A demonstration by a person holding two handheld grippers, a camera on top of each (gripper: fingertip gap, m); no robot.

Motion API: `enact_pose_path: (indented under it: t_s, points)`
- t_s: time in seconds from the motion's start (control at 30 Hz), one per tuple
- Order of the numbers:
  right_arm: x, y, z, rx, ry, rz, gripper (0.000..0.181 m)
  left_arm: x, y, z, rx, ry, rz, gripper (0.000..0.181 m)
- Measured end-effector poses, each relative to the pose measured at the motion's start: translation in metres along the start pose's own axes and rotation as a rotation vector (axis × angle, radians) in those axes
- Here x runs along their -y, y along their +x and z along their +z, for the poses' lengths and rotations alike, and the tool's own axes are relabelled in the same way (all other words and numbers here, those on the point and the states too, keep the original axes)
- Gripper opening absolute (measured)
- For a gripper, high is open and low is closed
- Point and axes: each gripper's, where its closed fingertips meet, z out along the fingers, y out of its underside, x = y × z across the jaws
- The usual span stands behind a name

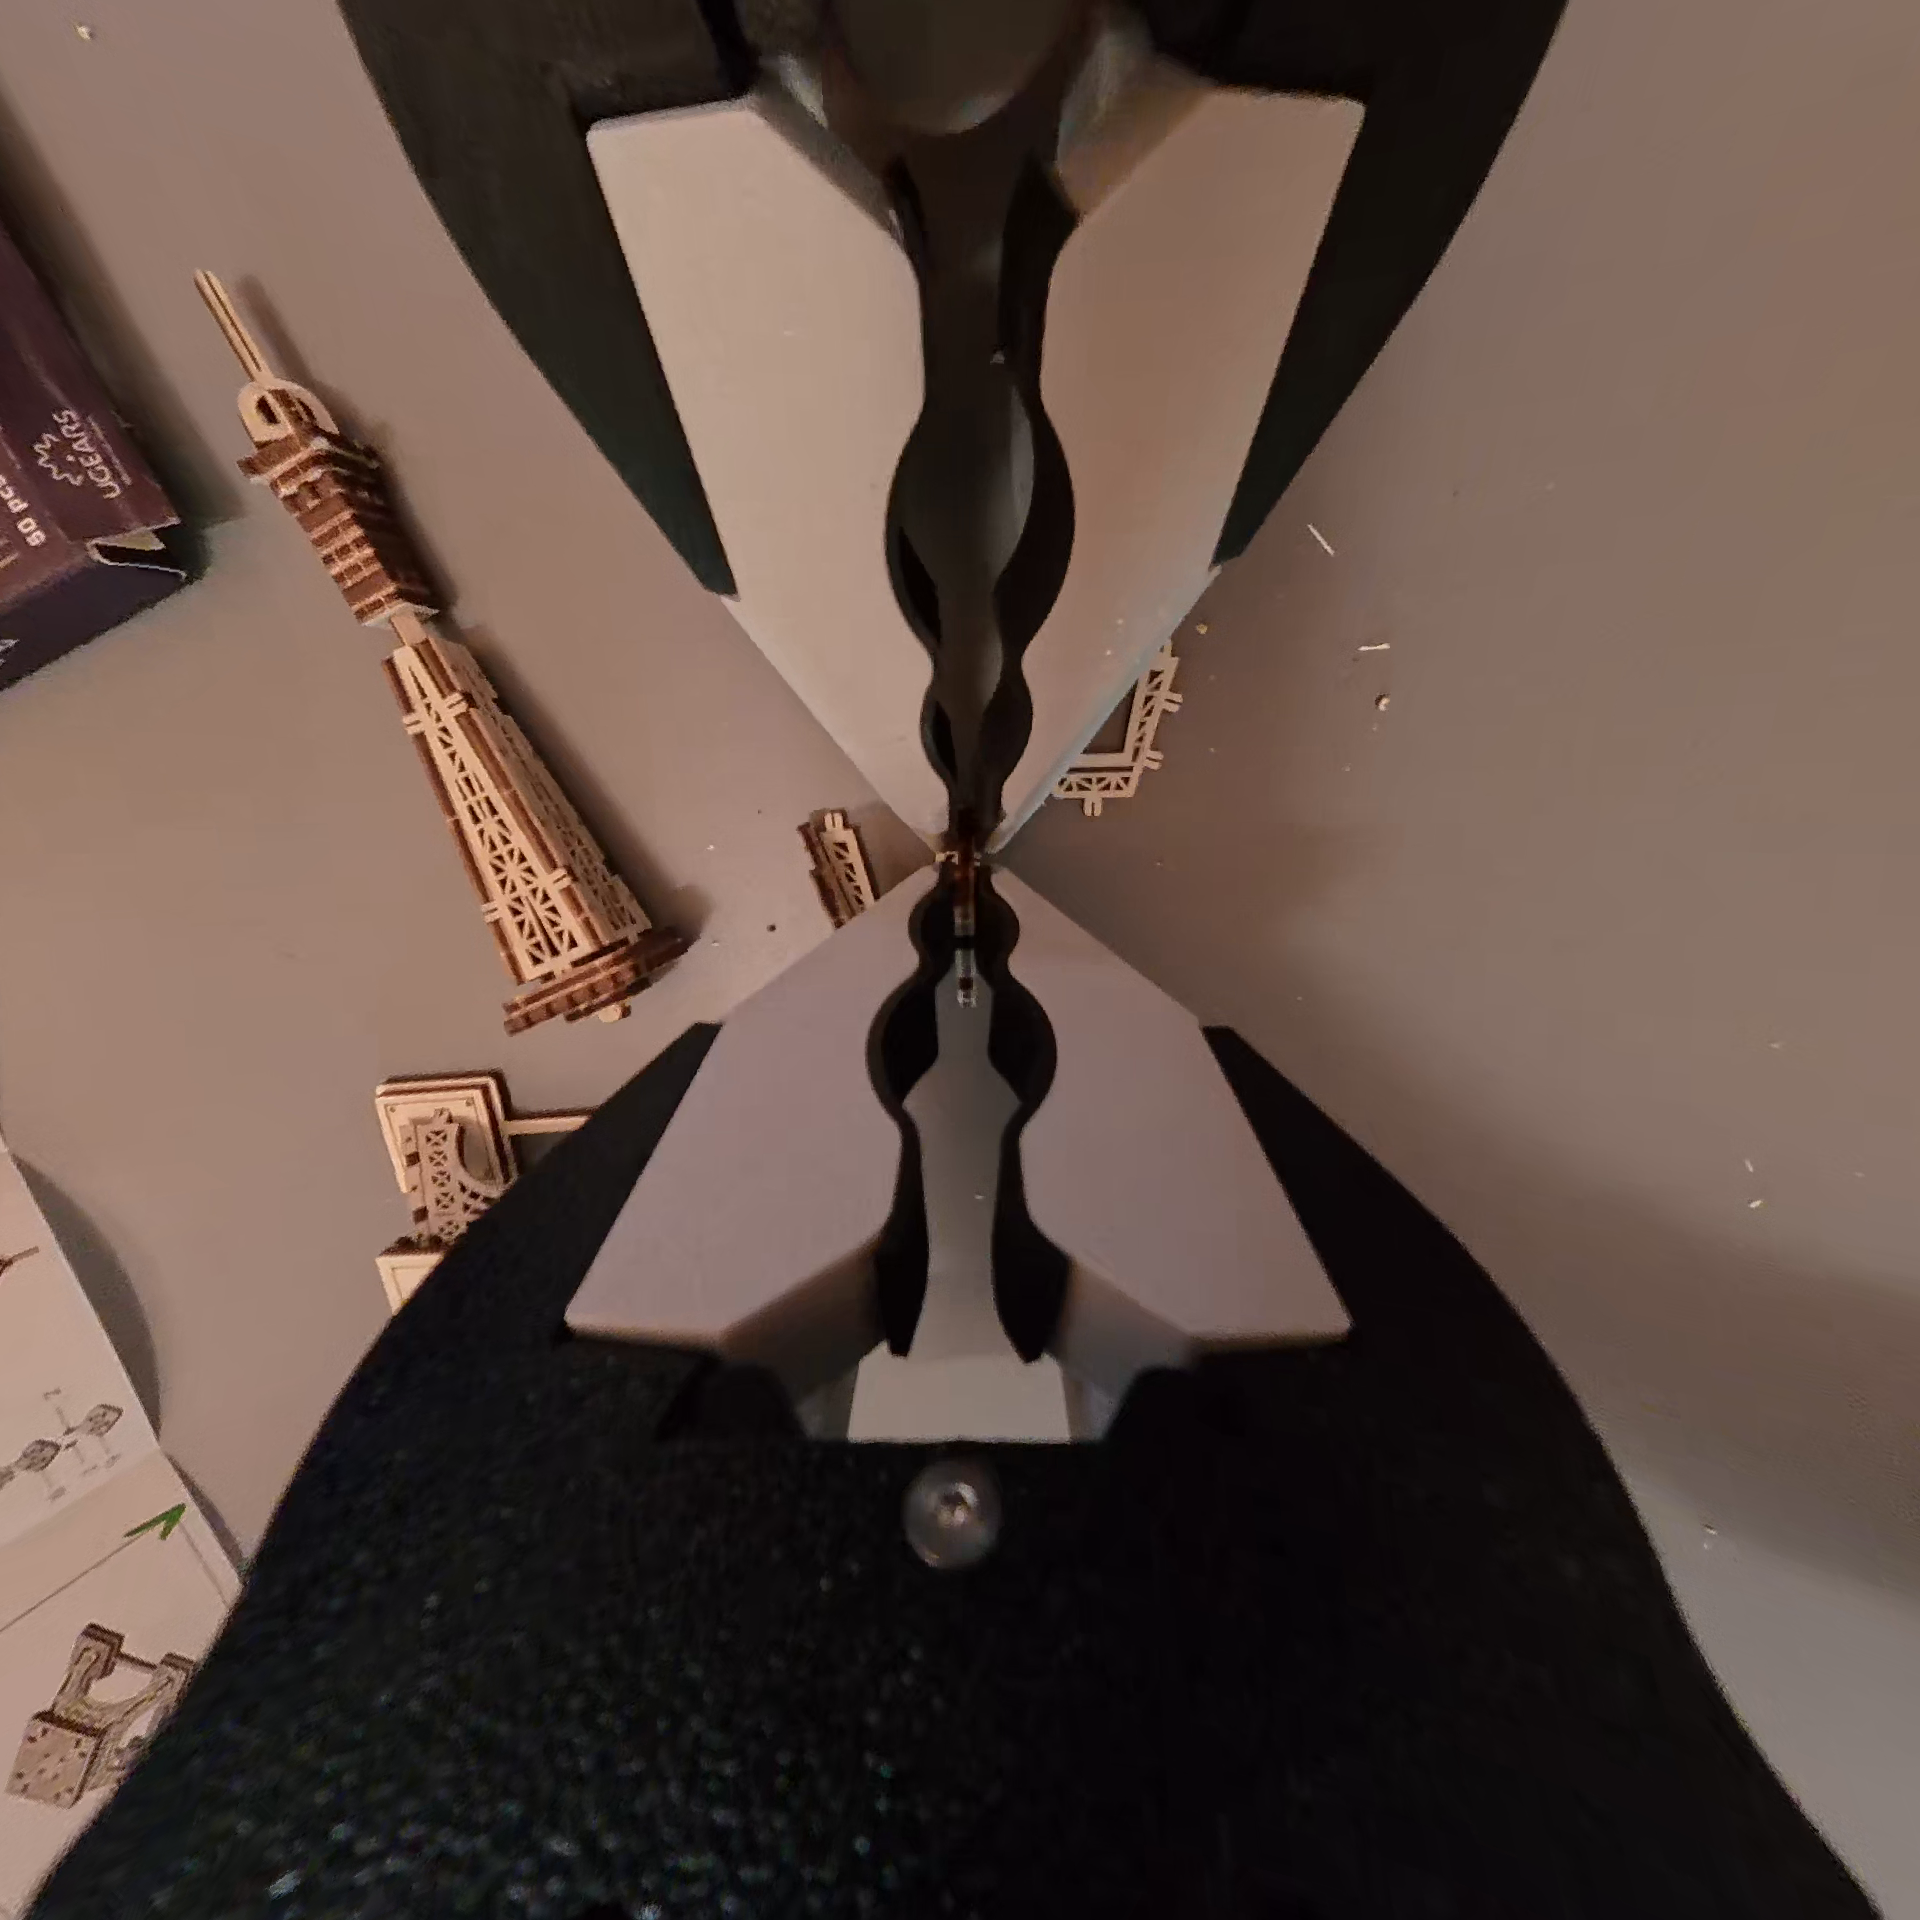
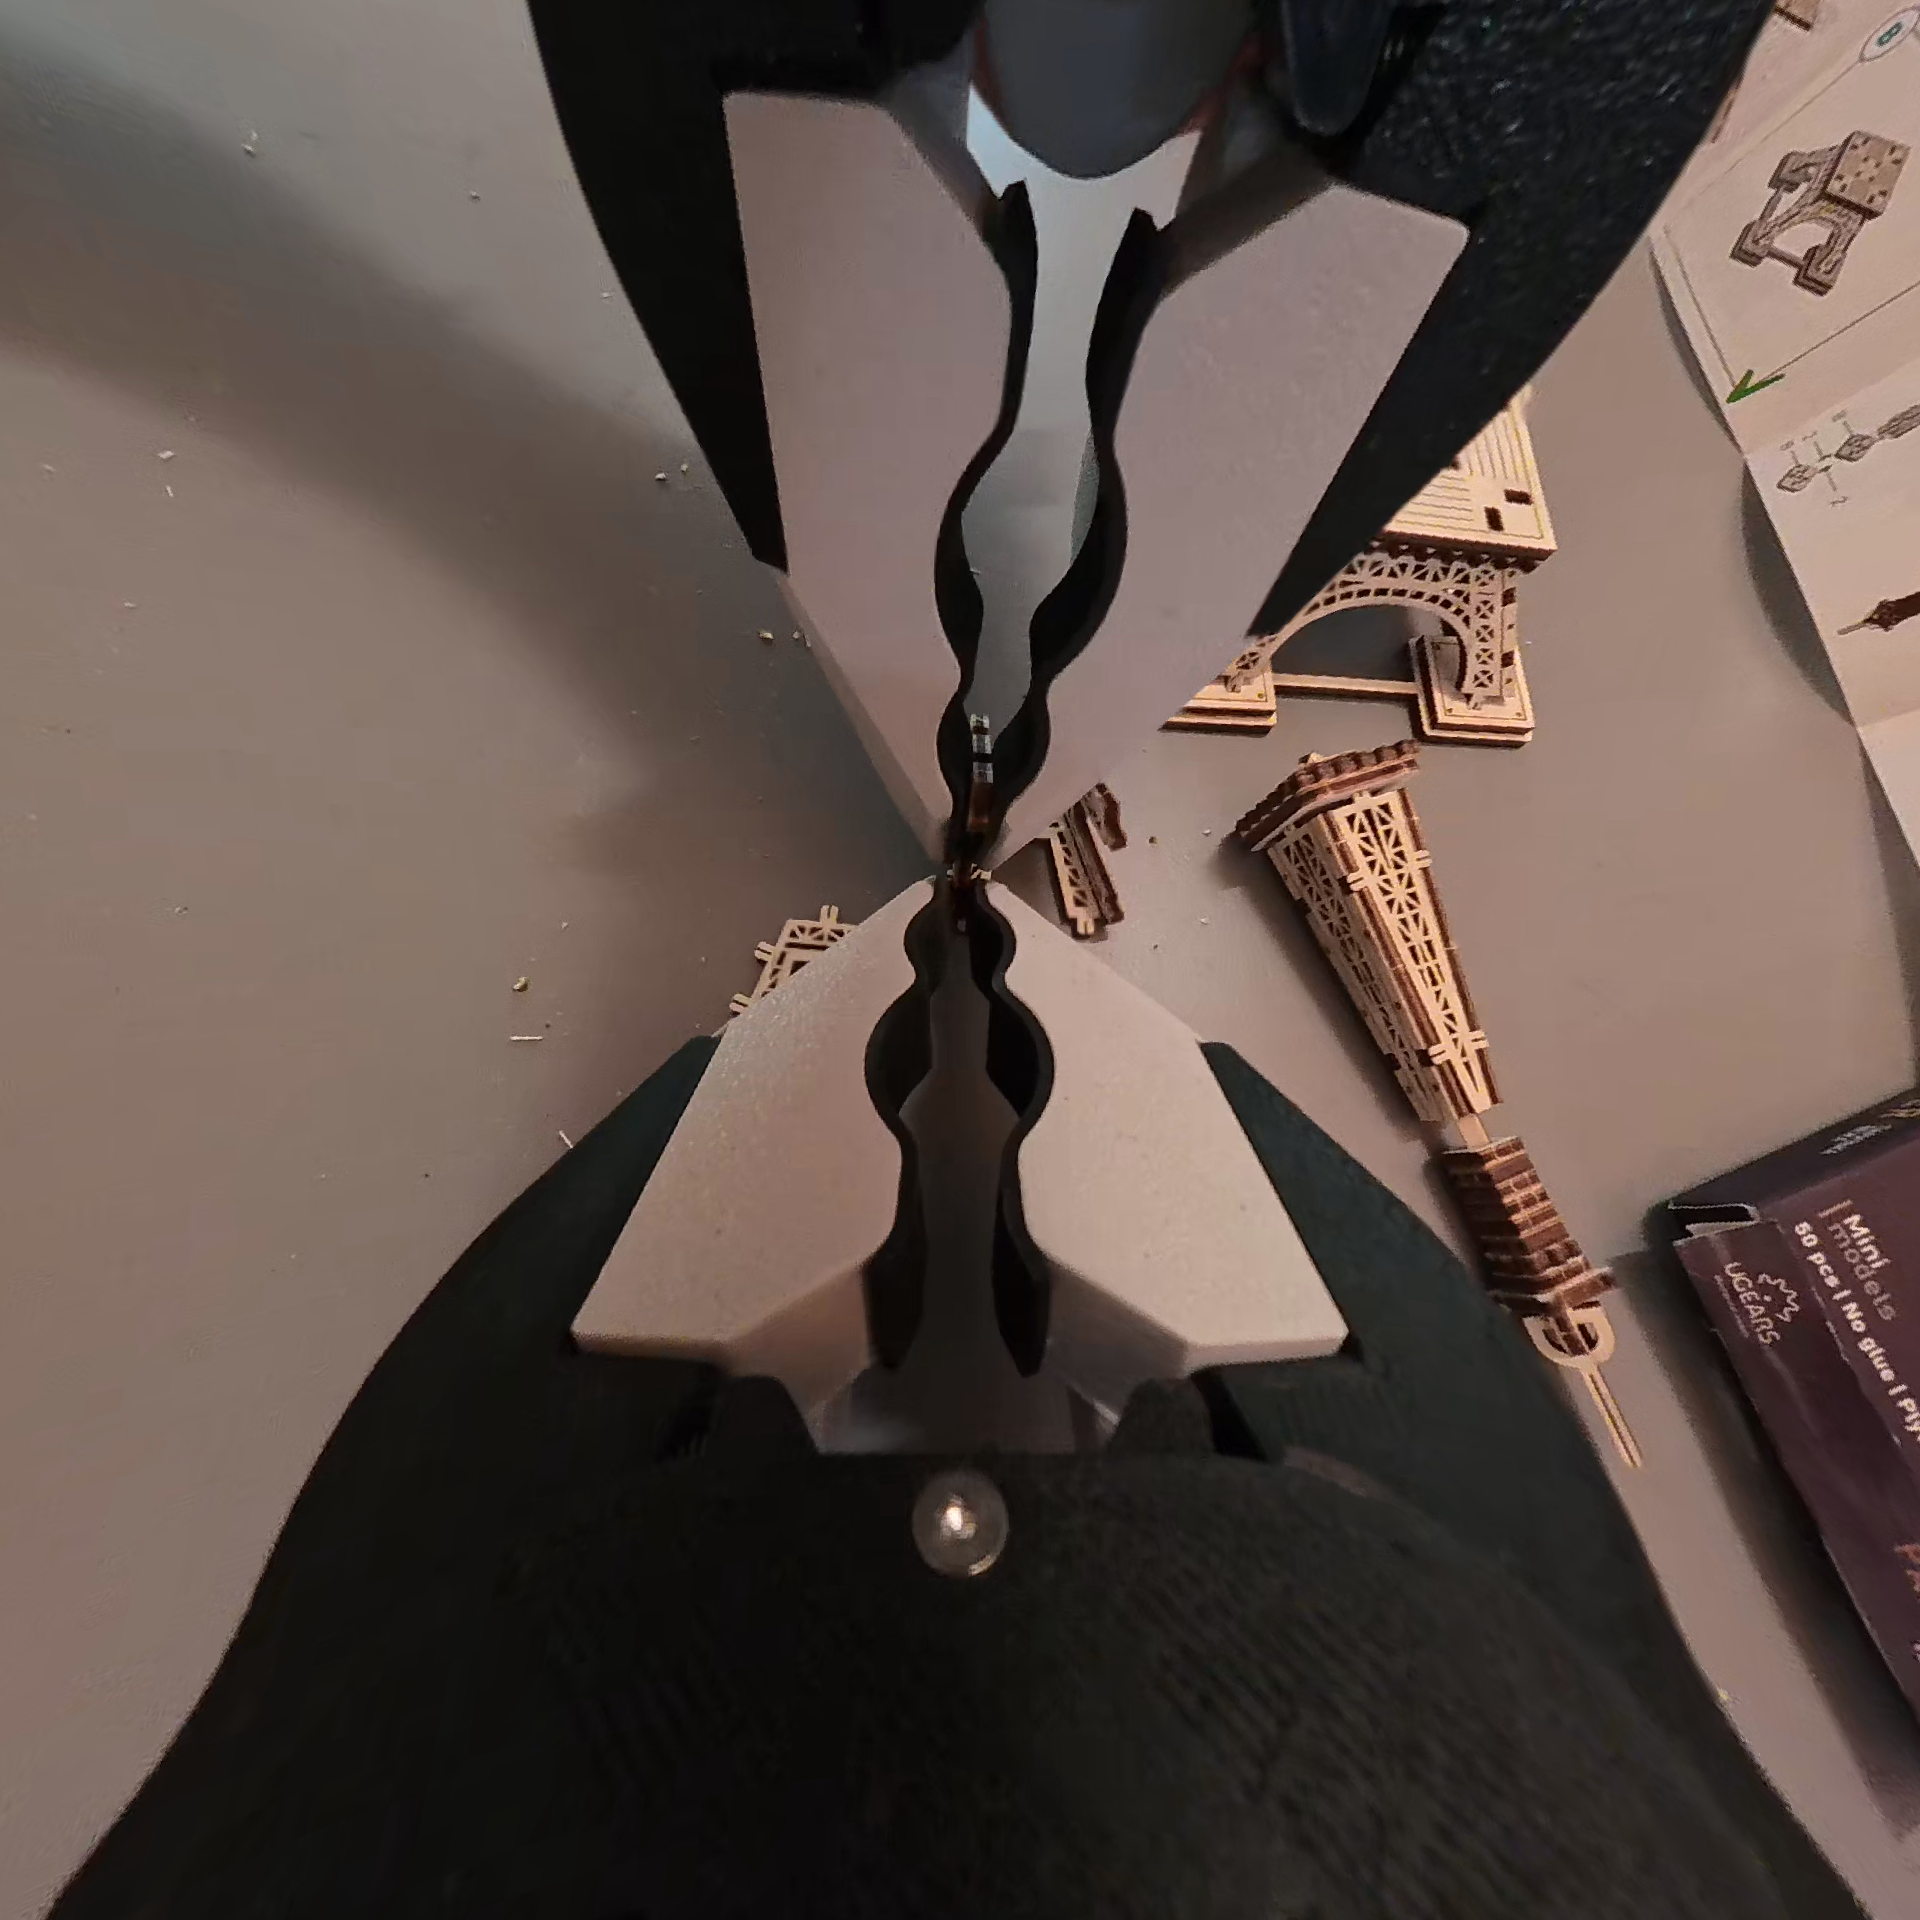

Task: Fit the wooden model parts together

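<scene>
Tips meet nose to nose at frame centre: the left gripper (image 1: 964, 935) and right gripper (image 2: 961, 914) each pinch the same thin wooden strip (image 1: 966, 961), one from either end. Its long axis runs straight up the frame, edge-on, so it's hard to tell where it would slot in. Left of centre in the left wrist view lies the tower top (image 1: 499, 779), slanted. A dark box (image 1: 62, 488) sits at the left edge, whether anything's in it can't be told.
</scene>
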Motion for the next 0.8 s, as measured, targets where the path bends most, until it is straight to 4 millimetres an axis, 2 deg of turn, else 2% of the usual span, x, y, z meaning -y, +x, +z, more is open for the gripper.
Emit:
enact_pose_path:
  t_s: [0.1, 0.17, 0.4, 0.57, 0.8]
  points:
    - [0.0041, 0.0055, -0.0044, -0.032, 0.035, 0.016, 0.009, 0.0008, -0.0004, 0.0002, -0.009, 0.006, -0.006, 0.001]
    - [0.0080, 0.0090, -0.0083, -0.046, 0.070, 0.033, 0.000, 0.0014, -0.0008, 0.0002, -0.019, 0.029, -0.013, 0.001]
    - [0.0073, 0.0016, -0.0067, 0.017, 0.061, 0.033, 0.001, 0.0018, -0.0005, 0.0003, -0.033, 0.078, -0.029, 0.001]
    - [0.0000, 0.0012, 0.0003, 0.007, -0.002, 0.017, 0.001, 0.0018, -0.0004, 0.0004, -0.042, 0.090, -0.028, 0.001]
    - [-0.0015, 0.0012, 0.0004, -0.005, -0.009, 0.008, 0.002, 0.0020, 0.0002, 0.0006, -0.044, 0.078, -0.020, 0.001]
